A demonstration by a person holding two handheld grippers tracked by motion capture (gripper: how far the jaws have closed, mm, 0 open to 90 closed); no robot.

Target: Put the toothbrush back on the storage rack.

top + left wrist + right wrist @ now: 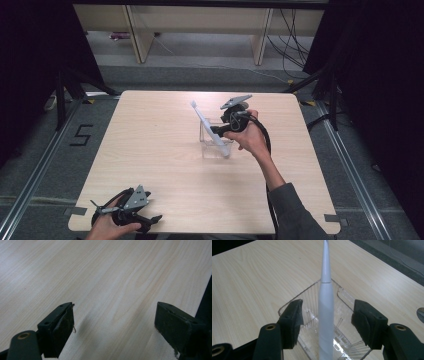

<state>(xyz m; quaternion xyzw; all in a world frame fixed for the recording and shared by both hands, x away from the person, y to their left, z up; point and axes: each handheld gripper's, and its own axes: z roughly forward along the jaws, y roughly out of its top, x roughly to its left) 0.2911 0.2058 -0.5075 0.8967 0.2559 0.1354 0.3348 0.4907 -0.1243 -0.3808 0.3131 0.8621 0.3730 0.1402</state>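
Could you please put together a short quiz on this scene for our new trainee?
1. True or false: the right gripper clamps the white electric toothbrush.
2. Where does the toothbrush stand? A) flat on the table B) leaning in the clear plastic cup C) in the left gripper
3. What lies between the left gripper's jaws?

Key
1. False: the pads stand apart from the handle on both sides, with the toothbrush between them untouched.
2. B: its lower end sits inside the cup and its head slants up over the rim.
3. Nothing but bare tabletop; the jaws are wide open near the table's front edge.
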